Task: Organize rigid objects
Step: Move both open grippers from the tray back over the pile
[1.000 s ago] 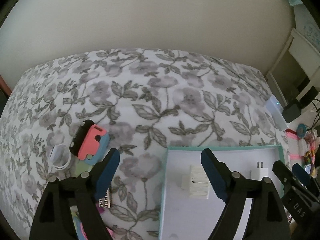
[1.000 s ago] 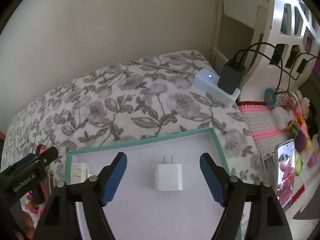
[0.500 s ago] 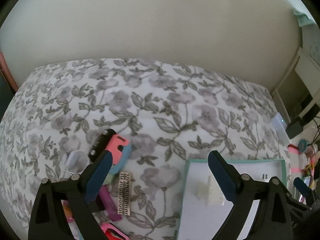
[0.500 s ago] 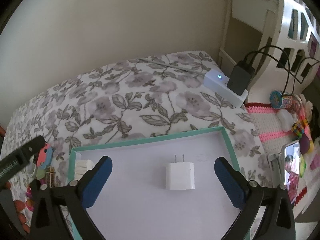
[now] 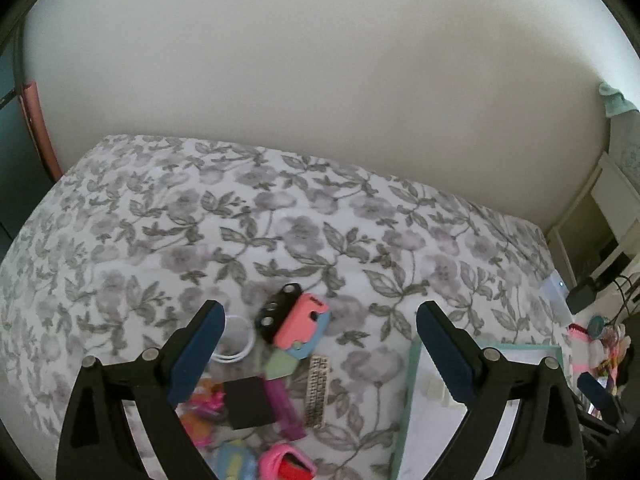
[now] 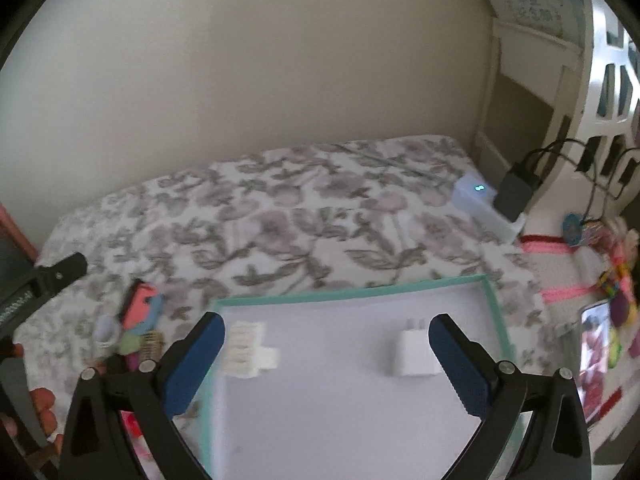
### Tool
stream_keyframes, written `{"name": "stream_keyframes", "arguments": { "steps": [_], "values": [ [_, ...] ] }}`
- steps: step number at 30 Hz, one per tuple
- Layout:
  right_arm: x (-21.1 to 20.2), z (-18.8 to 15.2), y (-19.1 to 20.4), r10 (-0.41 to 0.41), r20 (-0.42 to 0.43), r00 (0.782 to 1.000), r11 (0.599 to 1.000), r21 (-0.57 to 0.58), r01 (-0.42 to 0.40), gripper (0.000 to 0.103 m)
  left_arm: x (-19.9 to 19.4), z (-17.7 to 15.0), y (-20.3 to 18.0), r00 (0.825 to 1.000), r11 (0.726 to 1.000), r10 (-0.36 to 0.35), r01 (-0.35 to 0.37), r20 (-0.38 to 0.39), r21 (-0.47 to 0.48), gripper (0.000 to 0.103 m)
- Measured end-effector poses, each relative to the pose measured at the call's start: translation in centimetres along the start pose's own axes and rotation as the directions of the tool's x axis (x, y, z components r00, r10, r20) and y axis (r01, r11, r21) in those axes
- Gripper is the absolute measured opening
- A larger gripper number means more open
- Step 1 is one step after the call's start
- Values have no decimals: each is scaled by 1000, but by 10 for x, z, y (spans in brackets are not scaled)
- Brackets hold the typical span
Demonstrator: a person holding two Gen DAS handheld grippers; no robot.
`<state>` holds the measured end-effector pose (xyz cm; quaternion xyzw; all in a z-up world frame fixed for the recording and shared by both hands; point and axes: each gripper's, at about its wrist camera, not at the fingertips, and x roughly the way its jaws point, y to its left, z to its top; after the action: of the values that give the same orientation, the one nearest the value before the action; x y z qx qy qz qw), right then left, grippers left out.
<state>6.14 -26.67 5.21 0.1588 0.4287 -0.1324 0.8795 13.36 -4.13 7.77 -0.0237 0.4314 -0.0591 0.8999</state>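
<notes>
A teal-rimmed white tray (image 6: 352, 294) lies on the floral bedspread (image 5: 280, 232). Inside it sit a white plug adapter (image 6: 414, 350) and a white ribbed clip (image 6: 248, 350). My right gripper (image 6: 326, 356) hovers open above the tray, nothing between its fingers. My left gripper (image 5: 320, 348) is open over a pile of small items: a black and pink piece (image 5: 294, 318), a black cube (image 5: 250, 402), a grey perforated bar (image 5: 318, 388), a purple stick (image 5: 286, 410) and a white ring (image 5: 236, 340). The tray's left rim (image 5: 408, 400) shows beside the left gripper's right finger.
A white power strip (image 6: 486, 210) with a black charger lies at the bed's far right corner. A pink crocheted mat (image 6: 560, 292) with toys and a phone (image 6: 596, 340) lies to the right. A wall runs behind the bed, white shelving at right.
Both grippers opened wider and rose, pulling back from the tray. The left one swung left from the tray to above the pile of small items.
</notes>
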Motion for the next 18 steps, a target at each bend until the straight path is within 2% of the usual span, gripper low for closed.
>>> {"name": "stream_keyframes", "arguments": {
  "steps": [3,7,13,18],
  "values": [
    [-6,-8,12,40,2,999,999,1,-40,103,-16,-6,10,999,999,33,-33,6,29,97],
    [-13,-22,37,64,-19,998,996,-59,-65,103,-30,-20,25,998,997,64,-64,-8,42,97],
    [-19,-45,76,112,-45,993,980,-161,-118,103,-31,-50,61,993,996,90,-92,-77,-18,97],
    [-14,-66,99,132,-97,987,967,-206,-150,103,-19,-76,96,975,983,141,-159,-171,-95,97]
  ]
}}
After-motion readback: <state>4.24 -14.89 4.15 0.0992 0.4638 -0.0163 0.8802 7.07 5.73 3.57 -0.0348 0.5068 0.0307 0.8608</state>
